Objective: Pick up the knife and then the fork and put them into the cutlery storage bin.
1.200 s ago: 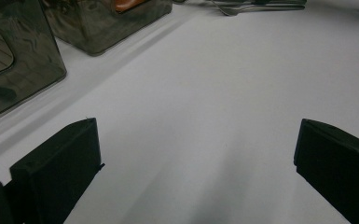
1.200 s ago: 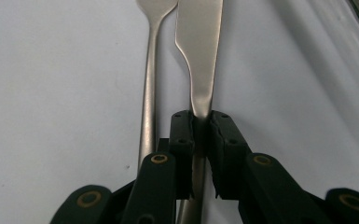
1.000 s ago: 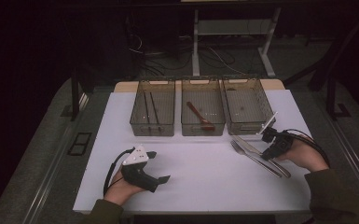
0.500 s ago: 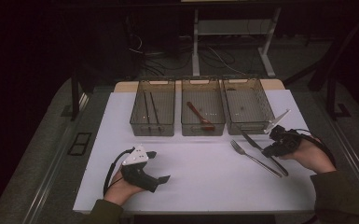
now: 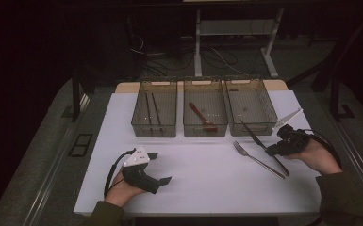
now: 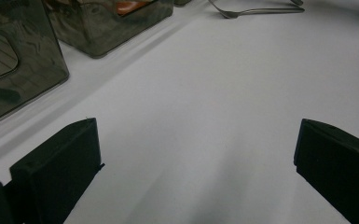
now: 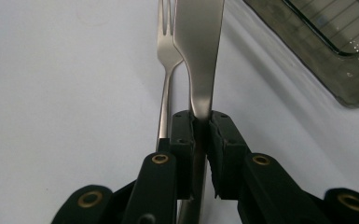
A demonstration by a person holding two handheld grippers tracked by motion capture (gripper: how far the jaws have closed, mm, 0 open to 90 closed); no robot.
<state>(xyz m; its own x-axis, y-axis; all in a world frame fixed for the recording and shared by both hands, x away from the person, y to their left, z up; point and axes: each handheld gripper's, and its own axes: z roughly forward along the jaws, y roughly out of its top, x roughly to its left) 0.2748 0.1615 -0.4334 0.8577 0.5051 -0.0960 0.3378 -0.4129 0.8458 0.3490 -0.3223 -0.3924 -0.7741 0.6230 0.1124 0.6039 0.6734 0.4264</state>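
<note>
My right gripper (image 5: 272,149) is shut on the handle of a steel table knife (image 5: 252,134), whose blade points up-left toward the right-hand bin (image 5: 265,101). In the right gripper view the pads (image 7: 200,125) pinch the knife (image 7: 199,51) just below its blade. A steel fork (image 5: 258,160) lies flat on the white tabletop (image 5: 207,179) just left of the knife, and shows as the fork (image 7: 165,60) beside the blade. My left gripper (image 5: 159,167) rests low at the front left, open, with bare table between its jaws (image 6: 198,135).
Three clear bins stand in a row at the back. The left bin (image 5: 153,130) holds dark chopsticks (image 5: 151,110); the middle bin (image 5: 205,131) holds a brown spoon (image 5: 203,117). Table edges drop off at both sides, and dark floor with cables lies behind.
The knife has come up off the table and away from the fork, its tip now nearer the right bin. The right hand shifted slightly right. The left hand has stayed put.
</note>
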